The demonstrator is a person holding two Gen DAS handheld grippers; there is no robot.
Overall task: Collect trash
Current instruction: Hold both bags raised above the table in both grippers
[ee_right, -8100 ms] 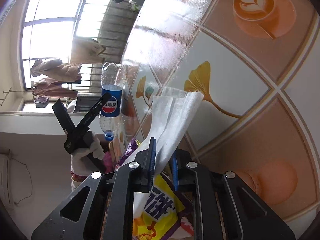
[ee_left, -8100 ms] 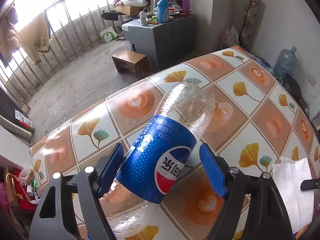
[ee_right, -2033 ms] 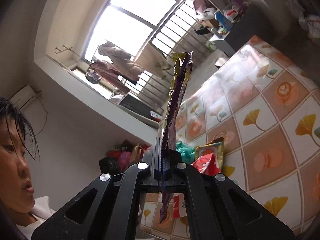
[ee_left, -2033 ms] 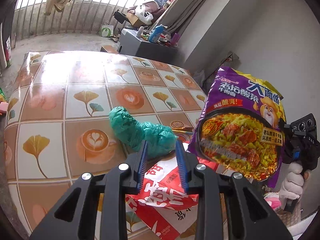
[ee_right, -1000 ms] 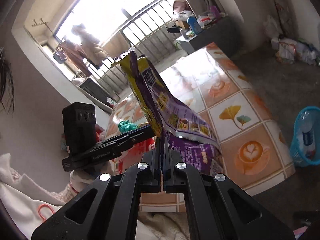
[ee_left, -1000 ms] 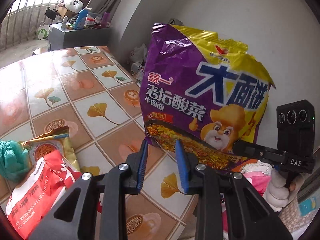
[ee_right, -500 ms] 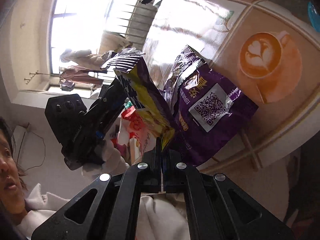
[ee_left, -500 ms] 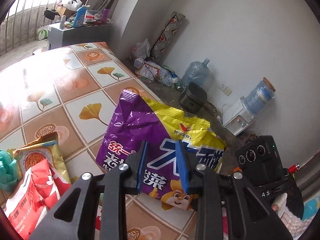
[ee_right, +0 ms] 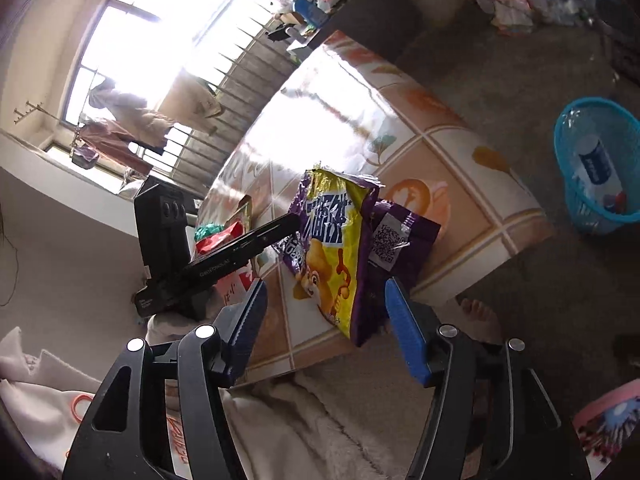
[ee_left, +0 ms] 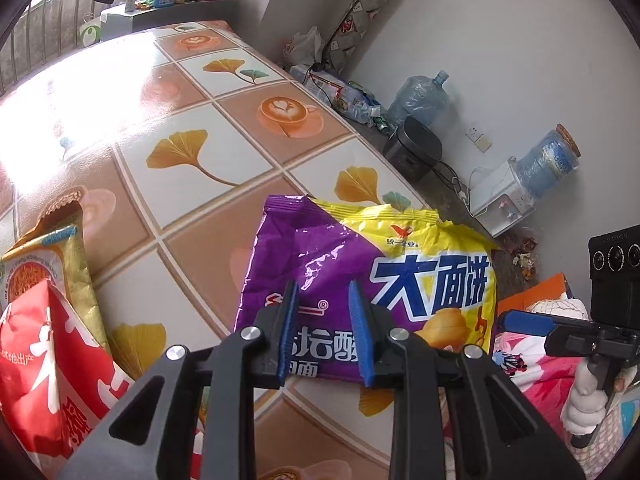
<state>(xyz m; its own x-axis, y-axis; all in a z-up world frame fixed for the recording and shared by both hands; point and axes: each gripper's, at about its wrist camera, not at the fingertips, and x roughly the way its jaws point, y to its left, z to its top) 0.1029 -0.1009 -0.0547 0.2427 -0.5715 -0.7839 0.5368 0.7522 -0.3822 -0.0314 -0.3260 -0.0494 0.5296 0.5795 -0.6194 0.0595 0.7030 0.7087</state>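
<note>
A purple and yellow noodle packet (ee_left: 372, 264) lies at the near edge of the tiled table (ee_left: 192, 160). It also shows in the right wrist view (ee_right: 340, 248), lying over another purple packet (ee_right: 400, 236). My left gripper (ee_left: 324, 336) hovers over the packet with its jaws a little apart and nothing between them. My right gripper (ee_right: 324, 328) is open and empty, just off the table's edge, and shows at the right of the left wrist view (ee_left: 528, 320). A red packet (ee_left: 44, 368) and a gold packet (ee_left: 48, 248) lie at the left.
A blue basket (ee_right: 600, 168) with a cola bottle (ee_right: 596, 164) in it stands on the floor right of the table. A green bag (ee_right: 206, 232) lies farther along the table. Water jugs (ee_left: 420, 96), a cooker and floor litter line the wall.
My right gripper has opened and let go of the purple and yellow packet, which now lies on the table edge. My left gripper has stayed close above it.
</note>
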